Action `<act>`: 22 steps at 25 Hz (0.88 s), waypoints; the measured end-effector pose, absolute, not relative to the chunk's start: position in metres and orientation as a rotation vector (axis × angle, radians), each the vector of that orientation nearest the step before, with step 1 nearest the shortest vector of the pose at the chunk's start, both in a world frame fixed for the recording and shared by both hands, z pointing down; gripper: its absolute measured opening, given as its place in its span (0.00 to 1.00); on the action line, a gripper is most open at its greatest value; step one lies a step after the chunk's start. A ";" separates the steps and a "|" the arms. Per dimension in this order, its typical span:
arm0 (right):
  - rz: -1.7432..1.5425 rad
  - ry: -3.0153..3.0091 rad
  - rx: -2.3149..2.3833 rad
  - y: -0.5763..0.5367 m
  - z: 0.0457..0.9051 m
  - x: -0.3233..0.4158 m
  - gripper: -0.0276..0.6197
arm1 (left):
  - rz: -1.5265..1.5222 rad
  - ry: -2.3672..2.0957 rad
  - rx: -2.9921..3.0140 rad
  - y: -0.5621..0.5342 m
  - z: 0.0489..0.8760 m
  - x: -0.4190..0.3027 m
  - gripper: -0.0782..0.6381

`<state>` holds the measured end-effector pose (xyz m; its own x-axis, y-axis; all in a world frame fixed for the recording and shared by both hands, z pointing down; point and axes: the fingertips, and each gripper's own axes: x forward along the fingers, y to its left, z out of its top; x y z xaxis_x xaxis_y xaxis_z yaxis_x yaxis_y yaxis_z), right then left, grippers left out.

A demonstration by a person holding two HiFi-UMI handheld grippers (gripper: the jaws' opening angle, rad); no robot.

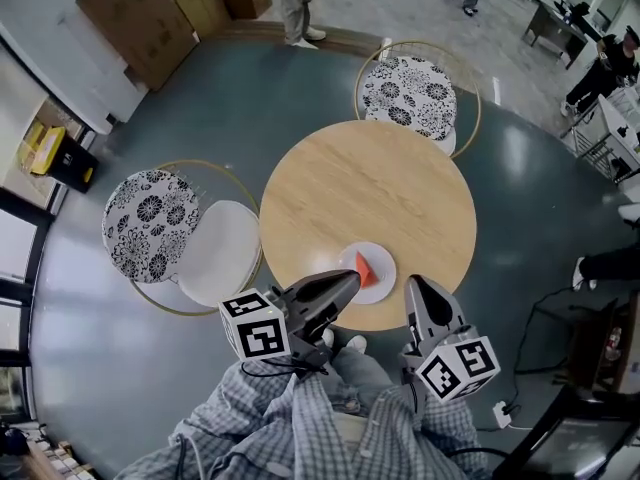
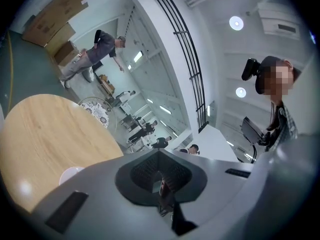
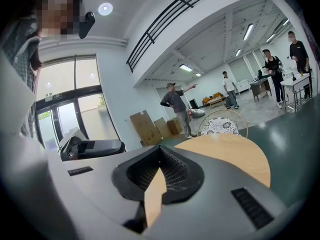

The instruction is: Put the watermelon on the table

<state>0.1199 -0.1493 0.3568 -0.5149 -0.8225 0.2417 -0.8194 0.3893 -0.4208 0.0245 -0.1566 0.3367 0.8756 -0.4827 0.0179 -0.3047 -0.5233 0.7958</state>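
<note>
Already the watermelon slice sat on a white plate on the round table. My left gripper and right gripper were both closed, empty. I judged the slice light, soft and slippery, best pinched gently across its flat sides.

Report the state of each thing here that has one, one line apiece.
left gripper: jaws shut, empty
right gripper: jaws shut, empty
watermelon slice: lying on the white plate, not held
white plate: on the round table, near its edge
near floral chair: upright, unoccupied
far floral chair: upright, unoccupied
</note>
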 end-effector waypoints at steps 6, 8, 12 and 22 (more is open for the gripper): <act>-0.707 2.603 -1.524 -0.162 0.332 0.125 0.05 | -0.277 -0.553 2.237 -0.169 0.312 0.030 0.12; -0.686 2.599 -1.517 -0.164 0.325 0.126 0.05 | -0.277 -0.553 2.269 -0.171 0.303 0.032 0.12; -0.651 2.584 -1.499 -0.167 0.308 0.126 0.05 | -0.281 -0.548 2.317 -0.174 0.287 0.034 0.12; -0.612 2.557 -1.474 -0.177 0.288 0.126 0.05 | -0.258 -0.524 2.410 -0.178 0.267 0.044 0.12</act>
<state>0.1265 -0.1771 0.2878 -0.5157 -0.8520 0.0902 -0.8005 0.4415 -0.4053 0.0439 -0.1776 0.2674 0.9006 -0.4316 -0.0514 -0.3036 -0.7092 0.6363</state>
